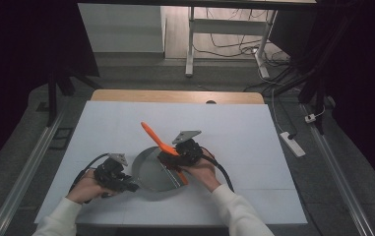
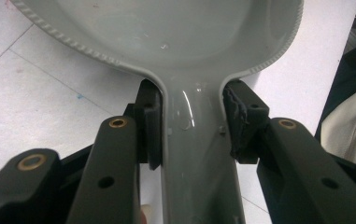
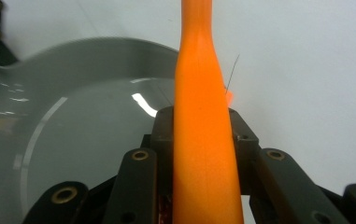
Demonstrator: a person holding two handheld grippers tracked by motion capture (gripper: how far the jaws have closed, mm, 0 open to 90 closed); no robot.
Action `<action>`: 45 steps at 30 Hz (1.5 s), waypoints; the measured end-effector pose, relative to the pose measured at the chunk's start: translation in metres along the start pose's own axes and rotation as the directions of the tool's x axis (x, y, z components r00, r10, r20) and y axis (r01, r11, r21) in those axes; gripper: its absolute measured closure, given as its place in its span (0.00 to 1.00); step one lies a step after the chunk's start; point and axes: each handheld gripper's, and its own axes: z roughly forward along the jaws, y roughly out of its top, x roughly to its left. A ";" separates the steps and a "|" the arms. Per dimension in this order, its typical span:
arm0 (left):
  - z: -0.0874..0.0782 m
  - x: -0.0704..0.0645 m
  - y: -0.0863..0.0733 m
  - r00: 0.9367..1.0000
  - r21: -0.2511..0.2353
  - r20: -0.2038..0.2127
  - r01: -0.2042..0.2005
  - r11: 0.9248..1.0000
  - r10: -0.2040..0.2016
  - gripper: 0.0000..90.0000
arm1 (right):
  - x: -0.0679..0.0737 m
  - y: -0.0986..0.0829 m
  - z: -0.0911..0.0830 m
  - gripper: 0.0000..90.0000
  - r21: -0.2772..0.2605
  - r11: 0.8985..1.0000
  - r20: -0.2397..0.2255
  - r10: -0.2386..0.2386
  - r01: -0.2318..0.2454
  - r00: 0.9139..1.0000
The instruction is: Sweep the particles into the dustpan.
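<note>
Clamping: left gripper (image 2: 192, 123) on pan handle (image 2: 196, 154) | right gripper (image 3: 203, 135) on seemingly spatula (image 3: 203, 140)

Even overhead light brightens the white tabletop (image 1: 224, 128) while the room's sides sink into darkness, white glare streaks the grey pan (image 3: 96, 140), whose far rim blurs, and the orange spatula handle (image 3: 203, 140) looks soft up close.

grey pan (image 1: 151, 171) flat; orange spatula (image 1: 161, 143) tilted.
</note>
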 end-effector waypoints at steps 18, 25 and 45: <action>0.000 0.000 0.000 1.000 0.003 -0.001 -0.004 1.000 0.004 0.68 | -0.029 -0.006 -0.033 0.77 -0.026 0.999 0.162 0.045 -0.042 0.986; 0.000 0.000 0.000 1.000 0.004 -0.003 -0.003 1.000 0.003 0.68 | -0.047 -0.021 -0.029 0.77 0.013 0.995 0.223 0.091 -0.096 0.971; 0.000 -0.001 0.000 1.000 0.005 -0.004 -0.006 1.000 0.006 0.68 | -0.025 -0.013 -0.010 0.77 0.064 0.998 0.161 0.003 -0.014 0.987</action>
